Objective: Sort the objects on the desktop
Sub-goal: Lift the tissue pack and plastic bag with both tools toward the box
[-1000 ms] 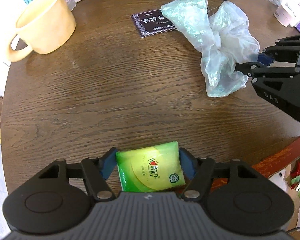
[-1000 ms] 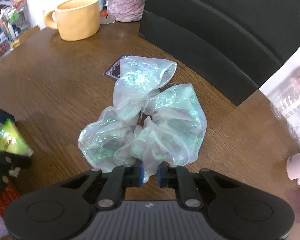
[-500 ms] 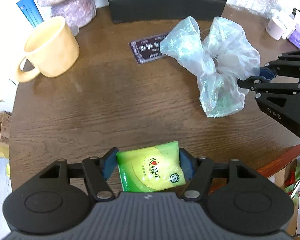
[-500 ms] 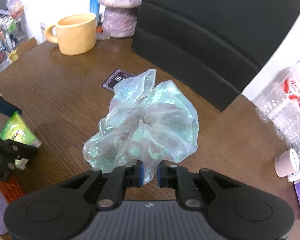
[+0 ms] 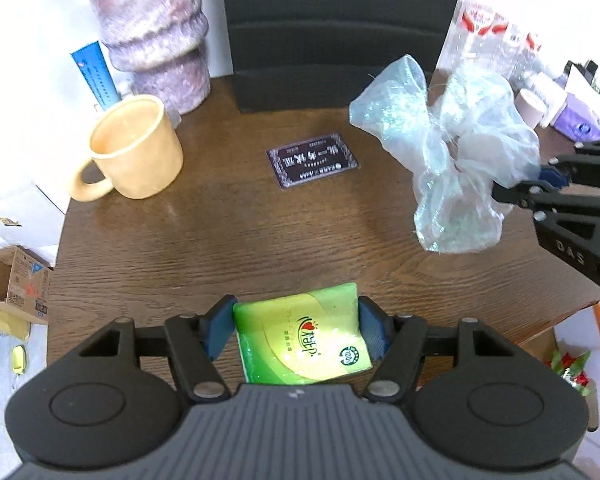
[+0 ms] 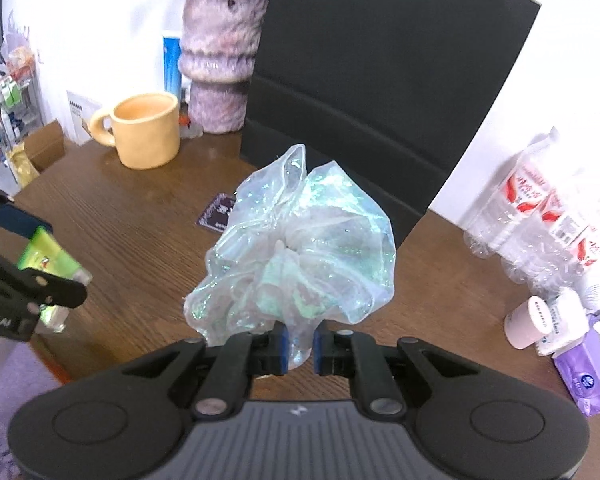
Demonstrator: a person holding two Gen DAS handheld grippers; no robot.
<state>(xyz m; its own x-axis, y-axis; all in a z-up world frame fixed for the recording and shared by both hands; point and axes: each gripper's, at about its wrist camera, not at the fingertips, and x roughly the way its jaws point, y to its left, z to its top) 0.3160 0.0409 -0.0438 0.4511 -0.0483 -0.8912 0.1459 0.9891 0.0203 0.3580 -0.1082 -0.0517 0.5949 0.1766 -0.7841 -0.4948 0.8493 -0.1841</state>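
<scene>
My left gripper (image 5: 296, 328) is shut on a green tissue pack (image 5: 304, 340) and holds it above the round wooden table (image 5: 228, 232). The pack also shows at the left edge of the right wrist view (image 6: 48, 258). My right gripper (image 6: 299, 346) is shut on a crumpled iridescent sheer scrunchie (image 6: 300, 252) and holds it up off the table. In the left wrist view the scrunchie (image 5: 460, 172) hangs from the right gripper (image 5: 540, 184) at the right. A dark card (image 5: 312, 160) lies flat on the table behind it.
A yellow mug (image 5: 132, 152) stands at the table's back left, next to a purple fuzzy vase (image 5: 156, 36). A black chair back (image 6: 380, 72) is behind the table. Water bottles (image 6: 540, 216), a small white jar (image 6: 528, 322) and a purple pack (image 6: 588, 376) are at the right.
Both grippers have risen and tilted up. The scrunchie has been lifted off the table, and the card beneath it is uncovered. The tissue pack stays held.
</scene>
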